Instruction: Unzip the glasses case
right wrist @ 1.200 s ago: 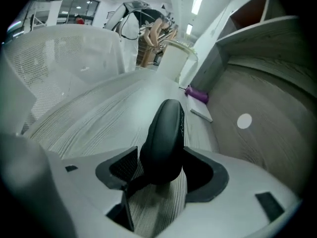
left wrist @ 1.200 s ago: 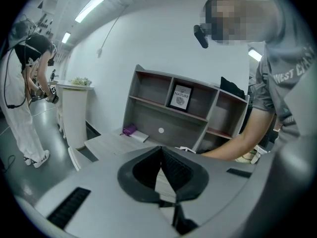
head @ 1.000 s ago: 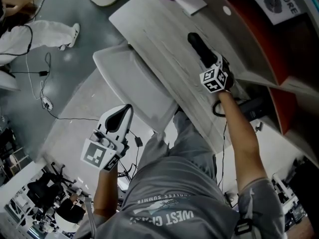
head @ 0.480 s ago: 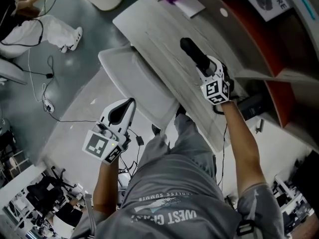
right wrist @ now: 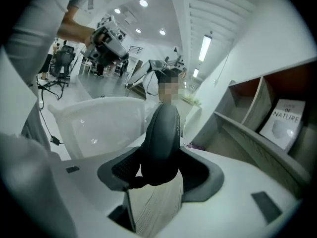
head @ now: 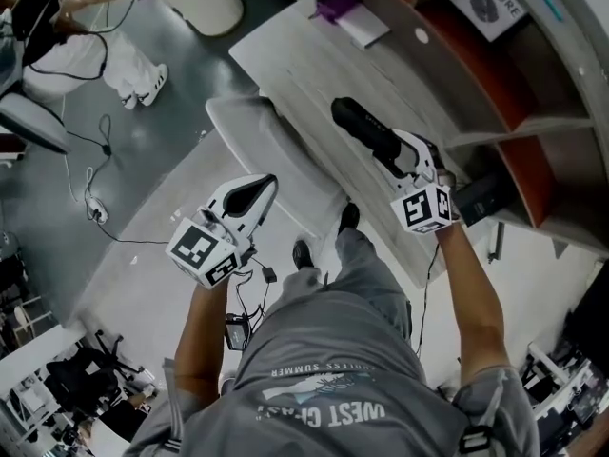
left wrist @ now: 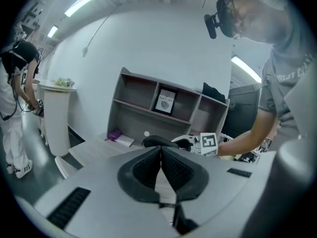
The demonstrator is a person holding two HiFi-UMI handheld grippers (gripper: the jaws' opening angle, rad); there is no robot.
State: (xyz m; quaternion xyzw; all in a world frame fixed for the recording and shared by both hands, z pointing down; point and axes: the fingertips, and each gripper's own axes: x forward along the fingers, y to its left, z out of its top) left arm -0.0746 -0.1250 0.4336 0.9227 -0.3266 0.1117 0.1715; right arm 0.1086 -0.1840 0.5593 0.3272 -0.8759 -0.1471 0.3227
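The black oblong glasses case (head: 364,131) sticks out from my right gripper (head: 398,152), above the grey wooden table (head: 304,65). In the right gripper view the case (right wrist: 162,143) fills the gap between the jaws, and my right gripper (right wrist: 159,170) is shut on its near end. My left gripper (head: 259,190) hangs off to the left over the floor, shut and empty. In the left gripper view its pads (left wrist: 161,157) meet, with the case (left wrist: 159,142) and the right gripper's marker cube (left wrist: 209,144) beyond them.
A white chair (head: 262,150) stands against the table's near edge. Behind the table is a shelf unit (head: 476,74) with a framed print. A purple thing (head: 335,6) and a white pad (head: 366,29) lie at the table's far end. A person (head: 86,55) and cables (head: 95,208) are at the left.
My right gripper has risen with the glasses case in it and come back toward the person. The left gripper has turned slightly and stayed shut.
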